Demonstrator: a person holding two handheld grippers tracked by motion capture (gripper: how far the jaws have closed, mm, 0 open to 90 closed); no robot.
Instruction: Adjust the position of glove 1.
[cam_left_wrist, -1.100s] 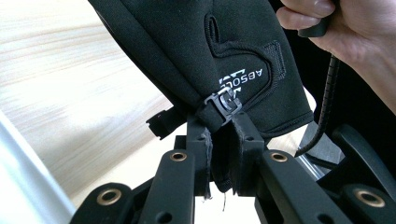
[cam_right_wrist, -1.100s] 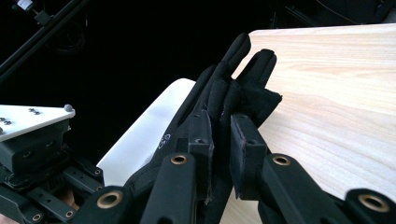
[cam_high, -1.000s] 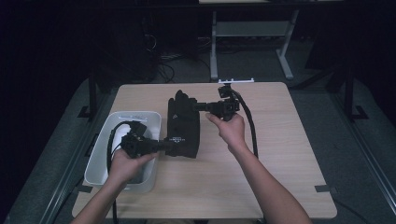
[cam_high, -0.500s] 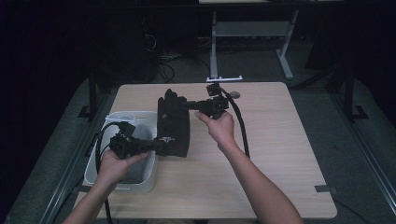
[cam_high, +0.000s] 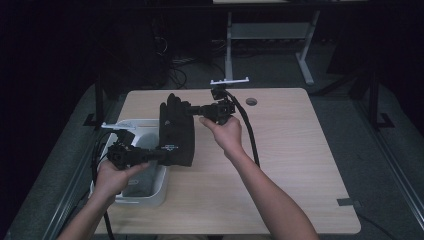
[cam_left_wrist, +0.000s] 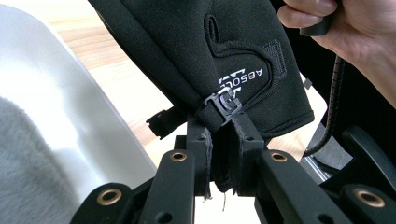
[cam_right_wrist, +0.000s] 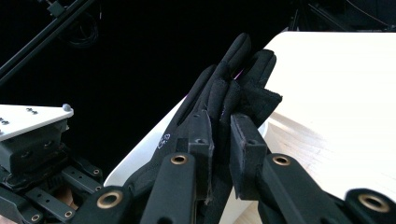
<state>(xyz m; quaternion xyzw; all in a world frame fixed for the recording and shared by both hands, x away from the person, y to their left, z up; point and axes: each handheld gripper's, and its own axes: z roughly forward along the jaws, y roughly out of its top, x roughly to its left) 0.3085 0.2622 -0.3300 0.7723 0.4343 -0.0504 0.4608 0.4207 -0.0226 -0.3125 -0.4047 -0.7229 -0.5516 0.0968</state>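
Glove (cam_high: 176, 132) black, held stretched between both tools above worktop (cam_high: 290, 165), beside white bin (cam_high: 150, 192). Left tool (cam_left_wrist: 223, 140) clenched on cuff end near buckle; right tool (cam_right_wrist: 222, 135) clenched on fingers. Long axis ran near-to-far, fingertips pointing away from person. Pickup looked done; drop into bin, grey cloth (cam_left_wrist: 28, 168) already inside, judged left.

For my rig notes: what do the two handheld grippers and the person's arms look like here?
Both grippers, left gripper and right gripper, are black, with linked arms on brass-coloured pivots and flat black jaws. Each carries a pale three-cornered plate and trails a black cable. The forearms are bare, with no sleeves.
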